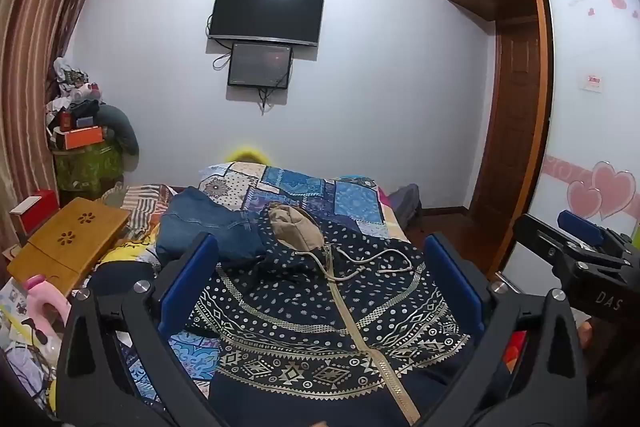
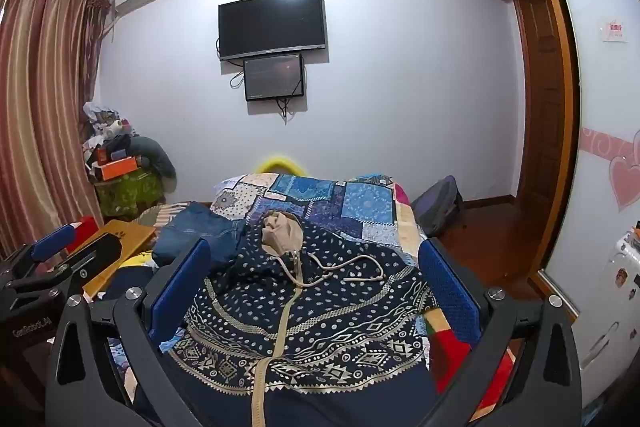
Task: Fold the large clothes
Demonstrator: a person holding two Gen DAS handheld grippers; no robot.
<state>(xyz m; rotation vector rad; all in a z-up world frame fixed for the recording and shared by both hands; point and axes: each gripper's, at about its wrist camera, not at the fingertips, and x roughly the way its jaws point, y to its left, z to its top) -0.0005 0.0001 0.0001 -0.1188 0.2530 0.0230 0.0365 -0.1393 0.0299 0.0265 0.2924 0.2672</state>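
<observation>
Navy zip-front hooded jacket with pale patterned bands lay flat on the patchwork quilt, hood away from me. My left gripper and right gripper hung above the jacket, jaws wide, empty. Best pinch both outer edges evenly before folding, I judged.

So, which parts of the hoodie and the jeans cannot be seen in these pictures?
- Hoodie hem: cut off by the bottom edge in both wrist views.
- Hoodie sleeves: their ends do not show; the gripper fingers cover the sides.
- Jeans: partly under the hoodie; the left gripper finger hides more.
</observation>
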